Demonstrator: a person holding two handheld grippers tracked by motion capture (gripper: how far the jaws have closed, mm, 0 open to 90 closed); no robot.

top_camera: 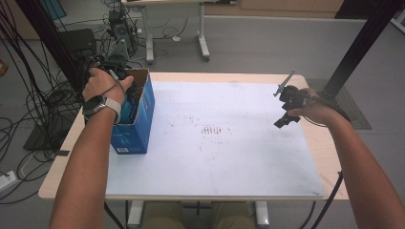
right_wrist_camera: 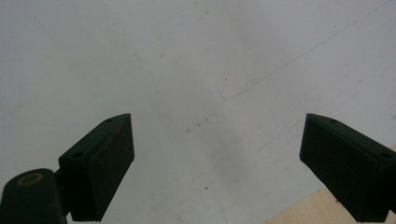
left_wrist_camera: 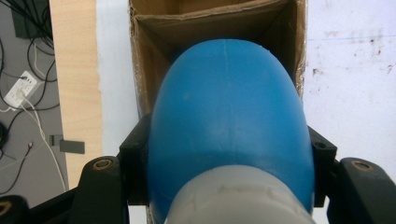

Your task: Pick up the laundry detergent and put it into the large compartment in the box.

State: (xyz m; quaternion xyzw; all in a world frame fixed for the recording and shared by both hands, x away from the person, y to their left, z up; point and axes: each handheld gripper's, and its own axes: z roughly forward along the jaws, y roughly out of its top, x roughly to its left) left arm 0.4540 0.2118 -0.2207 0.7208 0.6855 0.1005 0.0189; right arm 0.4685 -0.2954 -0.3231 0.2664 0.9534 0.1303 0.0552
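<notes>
We had the left claw [left_wrist_camera: 229, 158] clamped on a blue bottle [left_wrist_camera: 229, 107], one black jaw pressed against each of its flanks, just above a pale grey band at its near end. The bottle's rounded end pointed into the open top of a cardboard box [left_wrist_camera: 149, 56], whose brown inner walls rose around it. From above, that blue-sided box [top_camera: 138, 119] stood at the far left of the worktop [top_camera: 229, 143], on the edge of the white mat [top_camera: 248, 157], and our left hand [top_camera: 102, 86] hovered right over its mouth, a watch on the wrist. Our right claw [right_wrist_camera: 215, 163] hung released, jaws spread wide with nothing between them, over the bare white mat. In the high view it [top_camera: 285, 102] sat at the far right of the worktop, well apart from the box.
</notes>
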